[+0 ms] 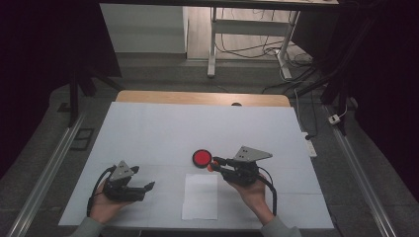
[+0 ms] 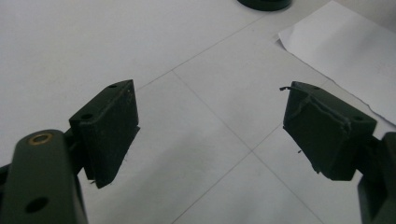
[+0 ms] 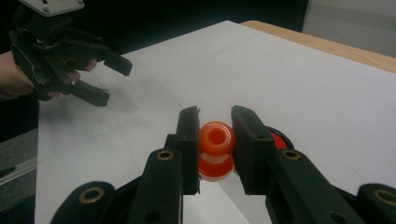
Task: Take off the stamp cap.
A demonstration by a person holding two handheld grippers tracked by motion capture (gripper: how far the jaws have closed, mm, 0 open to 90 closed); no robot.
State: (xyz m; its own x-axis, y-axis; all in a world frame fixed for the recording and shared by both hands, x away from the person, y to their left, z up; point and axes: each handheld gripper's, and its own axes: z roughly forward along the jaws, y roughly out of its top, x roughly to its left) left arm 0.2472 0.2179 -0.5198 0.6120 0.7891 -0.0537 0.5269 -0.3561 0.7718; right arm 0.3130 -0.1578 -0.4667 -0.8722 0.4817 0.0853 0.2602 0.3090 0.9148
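My right gripper [image 1: 213, 164] [image 3: 215, 126] is shut on a small orange spool-shaped piece [image 3: 215, 140] [image 1: 210, 168] with a white band round its middle, held just above the table. A red disc with a black rim [image 1: 201, 158] [image 3: 280, 139] lies on the white table right behind it. My left gripper [image 1: 143, 178] [image 2: 210, 121] rests at the front left, jaws wide apart with nothing between them; it is also at the upper left of the right gripper view [image 3: 114, 83].
A white sheet of paper [image 1: 200, 196] [image 2: 345, 42] lies near the front edge between the two hands. The white tabletop [image 1: 163, 128] ends in a wooden strip [image 1: 202, 98] at the back. Beyond it are desk legs and cables on the floor.
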